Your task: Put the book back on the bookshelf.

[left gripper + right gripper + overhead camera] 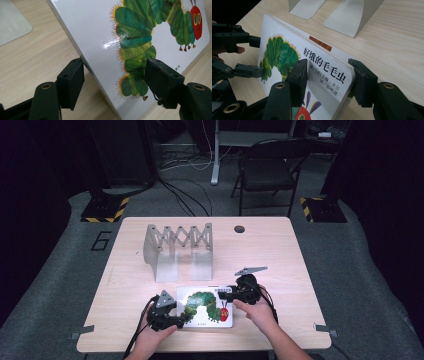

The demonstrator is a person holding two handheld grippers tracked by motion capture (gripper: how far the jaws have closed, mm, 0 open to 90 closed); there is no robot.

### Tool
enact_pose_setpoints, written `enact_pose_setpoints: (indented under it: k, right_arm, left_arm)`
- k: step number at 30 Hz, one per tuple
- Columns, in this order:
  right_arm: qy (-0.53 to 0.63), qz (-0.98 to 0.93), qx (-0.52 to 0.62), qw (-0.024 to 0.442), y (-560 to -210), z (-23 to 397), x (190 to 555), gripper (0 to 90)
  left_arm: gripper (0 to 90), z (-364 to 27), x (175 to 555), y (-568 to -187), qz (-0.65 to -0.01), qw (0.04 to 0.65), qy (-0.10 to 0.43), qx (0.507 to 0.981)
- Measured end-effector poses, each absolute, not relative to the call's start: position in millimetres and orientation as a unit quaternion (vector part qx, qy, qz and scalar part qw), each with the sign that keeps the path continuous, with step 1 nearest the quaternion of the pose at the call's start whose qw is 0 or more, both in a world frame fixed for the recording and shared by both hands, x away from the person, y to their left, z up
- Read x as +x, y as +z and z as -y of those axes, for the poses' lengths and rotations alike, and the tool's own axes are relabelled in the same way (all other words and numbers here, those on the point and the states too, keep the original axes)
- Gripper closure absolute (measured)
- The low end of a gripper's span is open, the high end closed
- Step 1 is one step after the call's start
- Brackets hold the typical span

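On the near edge of the pale wood counter, a white board book with a green caterpillar on its cover sits between two hands. The left claw grips the book's near-left part: in the left gripper view one jaw presses on the cover over the caterpillar's tail end while the other sits under the edge against the counter side, so the claw is clamped on the book. The right claw holds the far-right corner; in the right gripper view its jaws stand on either side of the cover corner by the black printed title, closed on the book, which is tilted up off the counter. The left claw also appears there at the book's opposite end.

Behind the book stands a grey expanding rack with a scissor-lattice top and flat divider plates. A small dark round hole lies in the counter further back. Beyond the counter, a black folding chair stands on grey carpet.
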State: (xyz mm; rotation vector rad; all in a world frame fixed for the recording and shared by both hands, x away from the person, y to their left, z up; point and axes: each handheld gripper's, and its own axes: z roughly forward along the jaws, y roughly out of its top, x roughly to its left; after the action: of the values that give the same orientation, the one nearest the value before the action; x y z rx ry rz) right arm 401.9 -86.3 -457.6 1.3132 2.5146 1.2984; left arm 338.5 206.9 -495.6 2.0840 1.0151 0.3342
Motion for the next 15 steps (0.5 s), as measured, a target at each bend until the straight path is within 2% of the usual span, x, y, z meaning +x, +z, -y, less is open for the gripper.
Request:
enact_pose_setpoints:
  k: [7,15]
  right_arm:
    - [0.416,-0.809,0.415,0.020,-448,81,406,52.6]
    - [0.430,-0.807,0.403,0.032,-429,74,410,51.2]
  left_arm:
    - [37.2,-211,344,-486,-0.394,0.375,0.150,0.826]
    - [40.6,-218,349,-473,-0.401,0.394,0.165,0.811]
